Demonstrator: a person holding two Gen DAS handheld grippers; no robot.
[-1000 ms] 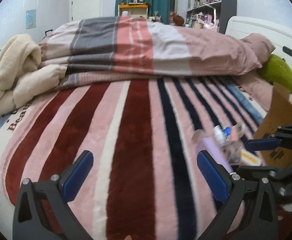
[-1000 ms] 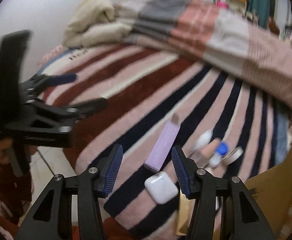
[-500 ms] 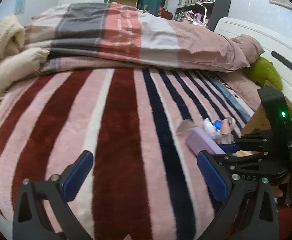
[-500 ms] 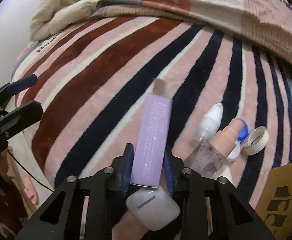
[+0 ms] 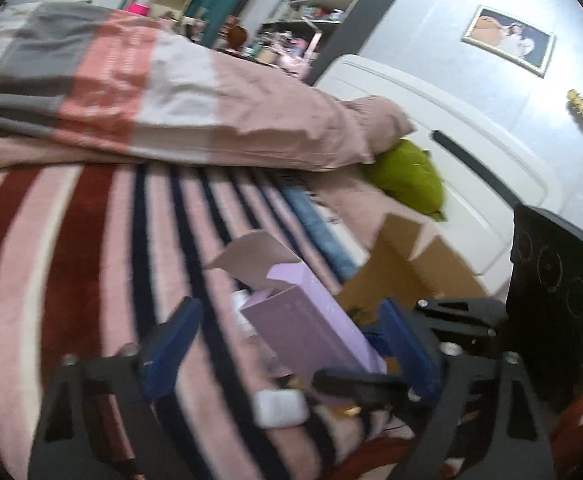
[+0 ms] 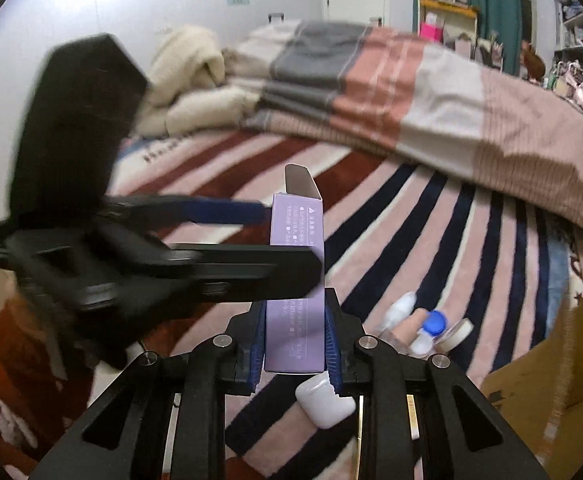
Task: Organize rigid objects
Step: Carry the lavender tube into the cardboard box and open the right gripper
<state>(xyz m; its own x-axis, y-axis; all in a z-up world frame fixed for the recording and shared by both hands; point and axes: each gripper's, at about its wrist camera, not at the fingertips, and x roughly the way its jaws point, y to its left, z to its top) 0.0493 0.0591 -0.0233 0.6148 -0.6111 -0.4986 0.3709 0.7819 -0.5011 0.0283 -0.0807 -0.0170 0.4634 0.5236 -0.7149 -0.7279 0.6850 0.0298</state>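
So right now my right gripper is clamped on the lower end of the tall lilac cardboard carton, both blue pads flat on its two side faces, carton lifted clear of the striped plush blanket and pointing up and away with its top flap hanging open. My left gripper is spread wide, holding nothing, and it straddles the upper part of the same carton; from the right cam I can see one blue finger just beside the carton's left face near the top. Can't tell if it's touching.

My guess is the step is either a handover or closing that flap before the carton goes into the brown cardboard box sitting on the bed to the right.

Tips I'm giving myself:
- Thin card crushes easily, so the left should close gently on the flat faces, not the corners.
- Don't let go with the right until the left clearly has it.
- Keep the left's pads below the flap hinge, or it pins the flap open.
- Watch the white rounded earbud case right under the right gripper, plus the little cluster of bottles and the tape roll beside it. A low swing would knock them around.
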